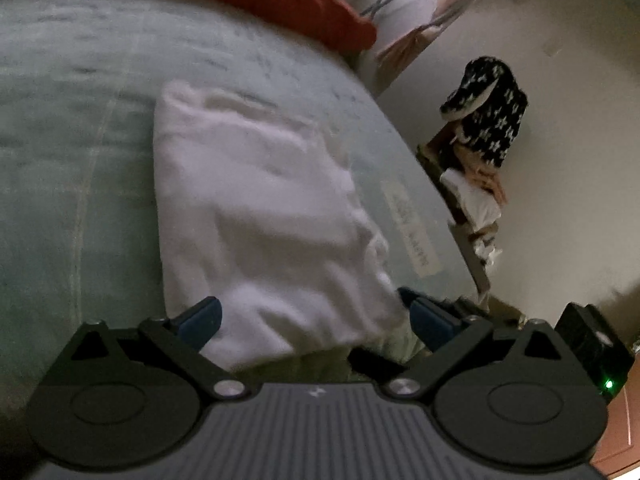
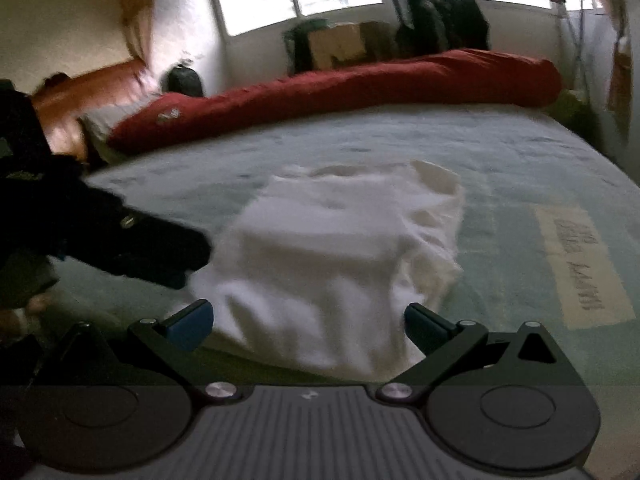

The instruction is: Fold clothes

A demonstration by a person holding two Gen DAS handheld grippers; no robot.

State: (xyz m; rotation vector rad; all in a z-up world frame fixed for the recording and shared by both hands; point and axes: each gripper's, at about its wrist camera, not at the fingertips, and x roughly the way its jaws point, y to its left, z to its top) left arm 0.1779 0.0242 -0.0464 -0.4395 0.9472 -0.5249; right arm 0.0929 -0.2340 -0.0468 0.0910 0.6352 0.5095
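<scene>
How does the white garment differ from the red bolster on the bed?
The white garment is folded into a flat rectangle mid-bed; the red bolster is a long plump roll along the far edge. The garment lies near both open grippers, left and right; the bolster lies beyond. Both rest on the bed.

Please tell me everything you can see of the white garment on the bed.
The white garment is soft cloth, perhaps cotton, folded into a rough rectangle with wrinkles on top. One long side looks layered and ruffled. It lies flat on the pale green bed cover, apart from the red blanket at the far edge. Its near end lies close before the open left gripper and open right gripper; neither visibly grips it. The pictures are blurred, so finer details cannot be told.
</scene>
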